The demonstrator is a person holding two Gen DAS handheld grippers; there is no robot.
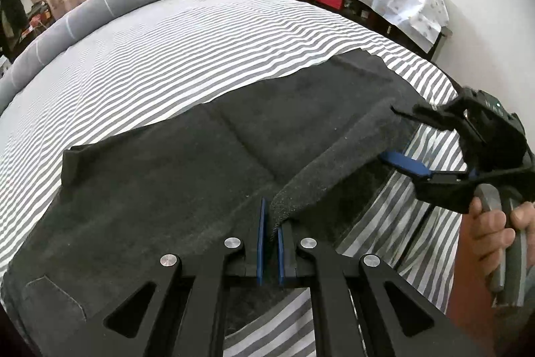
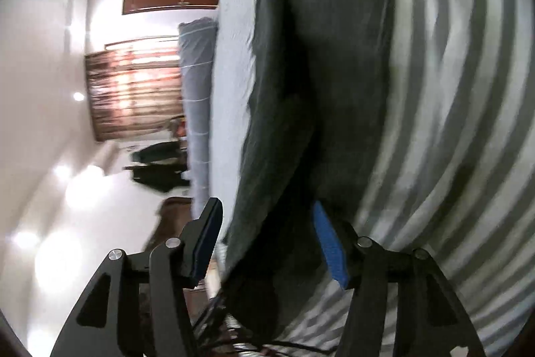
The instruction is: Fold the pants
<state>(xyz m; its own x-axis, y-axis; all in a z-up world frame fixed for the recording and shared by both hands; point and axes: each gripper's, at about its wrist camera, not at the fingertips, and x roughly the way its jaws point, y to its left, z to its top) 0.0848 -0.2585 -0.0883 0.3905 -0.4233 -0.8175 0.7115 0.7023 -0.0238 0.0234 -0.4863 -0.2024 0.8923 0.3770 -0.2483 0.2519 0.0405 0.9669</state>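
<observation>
You've got a wide bed (image 1: 187, 49) in front of you, dressed in a grey-and-white striped sheet pulled fairly smooth. Along its far left edge lies a long grey bolster pillow with thin pale stripes (image 1: 110, 5), resting right on the sheet. Nearer to you, the dark charcoal fabric pants (image 1: 160, 183) lie spread across the stripes, mostly flat, with one edge lifted and turned over off the sheet at your right.
</observation>
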